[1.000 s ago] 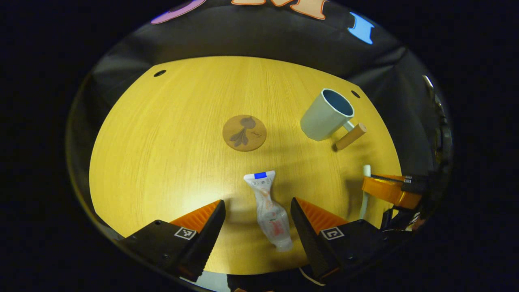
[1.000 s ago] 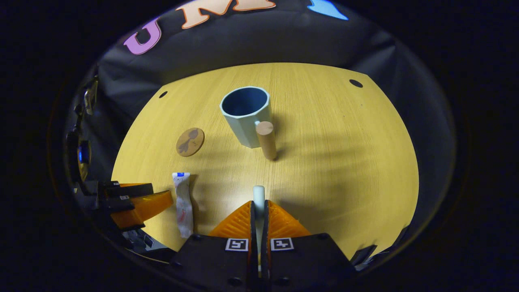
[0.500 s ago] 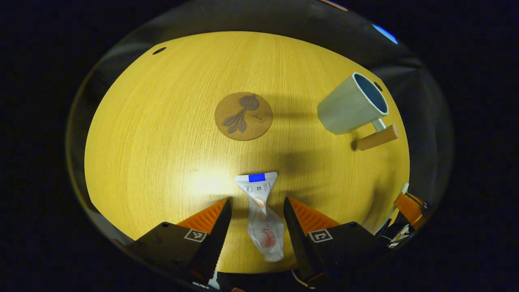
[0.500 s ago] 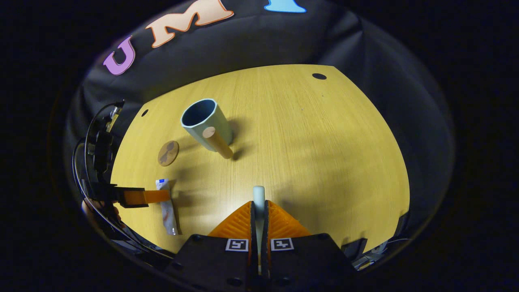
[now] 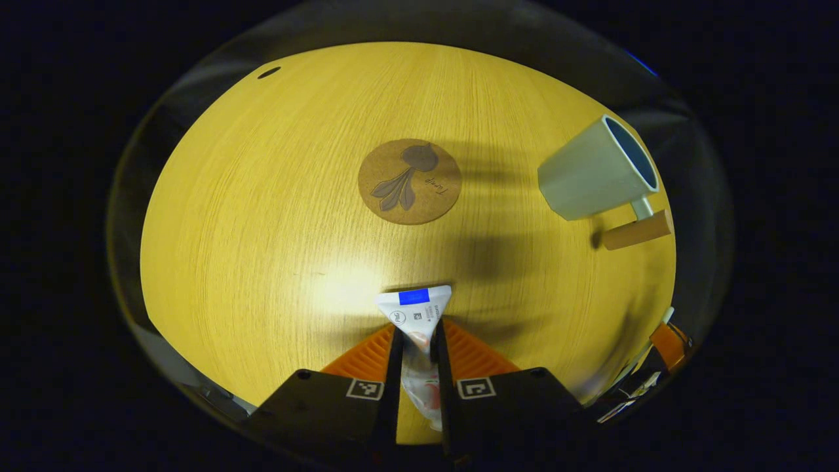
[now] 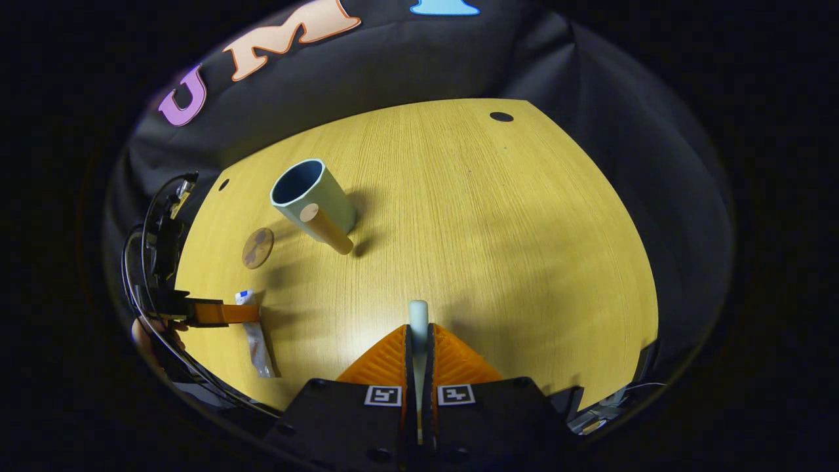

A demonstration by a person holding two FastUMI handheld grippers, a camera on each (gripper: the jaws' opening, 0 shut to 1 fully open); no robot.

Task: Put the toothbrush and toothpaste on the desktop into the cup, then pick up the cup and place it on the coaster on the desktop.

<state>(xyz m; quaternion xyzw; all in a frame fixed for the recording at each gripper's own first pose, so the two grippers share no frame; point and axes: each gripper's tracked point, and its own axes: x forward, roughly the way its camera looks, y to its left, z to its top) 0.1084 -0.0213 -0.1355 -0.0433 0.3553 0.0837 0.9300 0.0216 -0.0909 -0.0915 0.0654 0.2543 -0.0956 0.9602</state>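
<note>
Both pickups look done: the left claw (image 5: 415,341) pinches the toothpaste (image 5: 414,314), the right claw (image 6: 418,341) clamps the toothbrush (image 6: 417,313). The cup (image 6: 313,200) stands empty on the bench (image 6: 498,223), off the coaster (image 6: 257,248).

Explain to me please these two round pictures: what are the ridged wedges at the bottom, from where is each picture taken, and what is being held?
No robot arm is here: a person holds one pair of tongs in each hand, and a camera rides on each, looking forward along its two fingers.

In the left gripper view, the left tongs have closed on the toothpaste, which lies on the wooden desk.

In the right gripper view, the right tongs grip a toothbrush; its pale end sticks out between them. Far to the left there you see the other tongs at the toothpaste.

On the desk also stand a cup with a wooden handle and, beside it, a round coaster, still bare.
</note>
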